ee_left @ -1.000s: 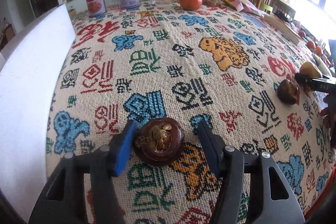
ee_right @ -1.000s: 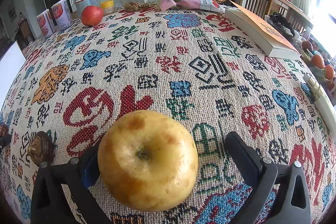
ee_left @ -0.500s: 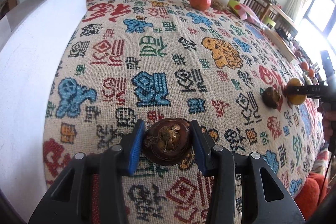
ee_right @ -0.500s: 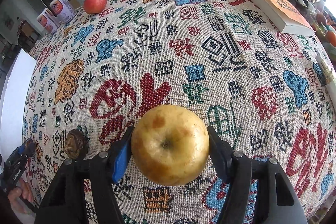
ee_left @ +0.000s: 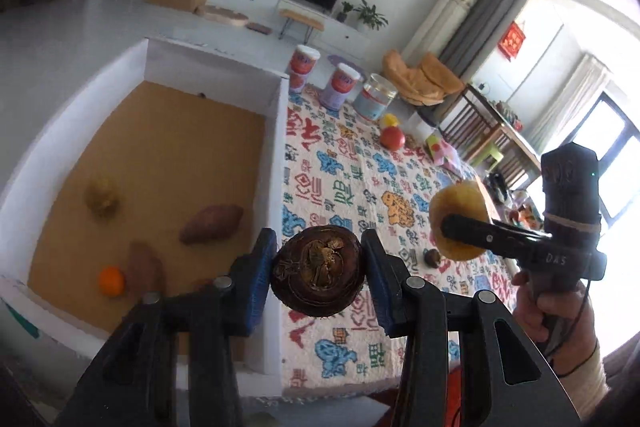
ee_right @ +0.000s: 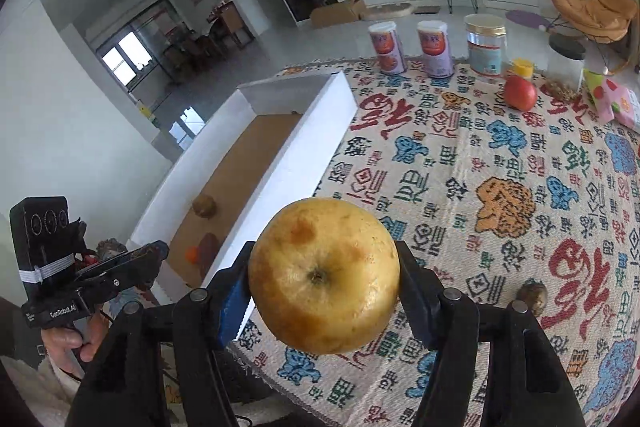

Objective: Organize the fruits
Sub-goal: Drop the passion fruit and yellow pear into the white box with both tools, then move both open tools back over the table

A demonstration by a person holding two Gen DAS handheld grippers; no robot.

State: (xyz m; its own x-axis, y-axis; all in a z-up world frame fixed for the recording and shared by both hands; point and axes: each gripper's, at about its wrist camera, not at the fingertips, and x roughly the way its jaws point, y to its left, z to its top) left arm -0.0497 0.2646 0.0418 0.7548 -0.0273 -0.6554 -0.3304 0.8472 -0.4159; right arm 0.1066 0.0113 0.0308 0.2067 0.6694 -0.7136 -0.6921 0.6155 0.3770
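My left gripper (ee_left: 318, 277) is shut on a dark brown mangosteen (ee_left: 318, 273) and holds it in the air above the near right wall of a white box (ee_left: 276, 131). My right gripper (ee_right: 324, 281) is shut on a yellow apple (ee_right: 323, 281), raised above the patterned tablecloth (ee_right: 500, 187) next to the box (ee_right: 304, 143). The apple also shows in the left wrist view (ee_left: 460, 223), to the right. A second mangosteen (ee_right: 531, 297) lies on the cloth and shows small in the left wrist view (ee_left: 431, 257). A red apple (ee_right: 520, 94) sits far back.
The box's brown floor holds two sweet potatoes (ee_left: 212, 225), an orange (ee_left: 112, 281) and a yellowish fruit (ee_left: 102, 199). Two cans (ee_right: 434, 47), jars (ee_right: 486, 45) and a snack bag (ee_right: 612, 99) stand along the table's far edge.
Both grippers closed on their fruits and lifted them off the cloth. They moved up and left toward the white box, whose inside has come into view.
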